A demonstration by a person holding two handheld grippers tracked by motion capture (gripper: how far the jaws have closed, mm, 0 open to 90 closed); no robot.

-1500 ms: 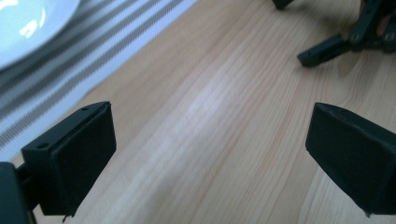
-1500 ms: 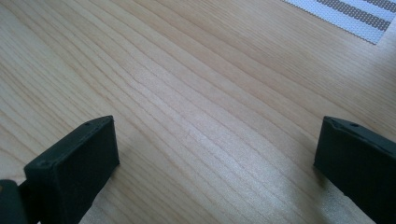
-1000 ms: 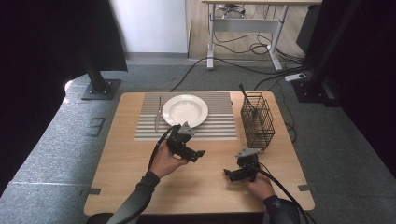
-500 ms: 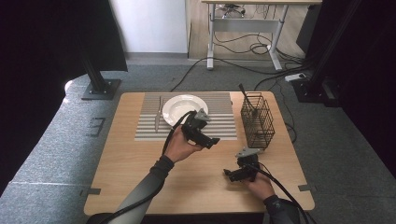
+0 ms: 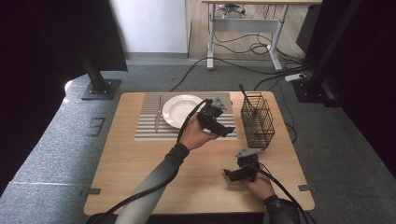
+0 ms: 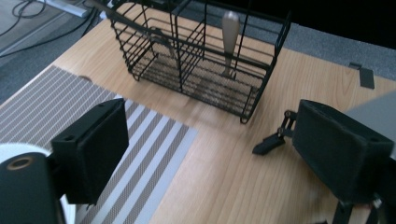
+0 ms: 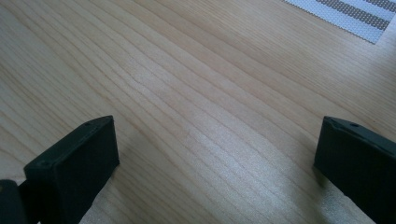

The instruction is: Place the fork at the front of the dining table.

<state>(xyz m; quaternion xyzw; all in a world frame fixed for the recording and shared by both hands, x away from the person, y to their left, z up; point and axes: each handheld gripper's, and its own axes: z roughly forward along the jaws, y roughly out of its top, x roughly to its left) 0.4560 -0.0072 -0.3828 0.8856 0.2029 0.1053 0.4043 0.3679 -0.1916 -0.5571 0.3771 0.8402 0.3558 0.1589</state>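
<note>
Counted on one wooden table (image 5: 140, 172): two grippers, left gripper (image 5: 223, 129) and right gripper (image 5: 229, 173); one white plate (image 5: 180, 108), one knife (image 5: 158, 114), one striped placemat (image 5: 149, 130), one wire basket (image 5: 258, 122) with two utensils (image 6: 229, 35).

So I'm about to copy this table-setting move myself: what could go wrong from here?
The left tongs are open and empty, aimed at the wire basket. Its bars are close together, so the jaws could snag or tip it. The utensil handle leans upright in a narrow compartment, so a grab might slip. The plate sits just behind the left hand's cable, which could drag over it.
</note>
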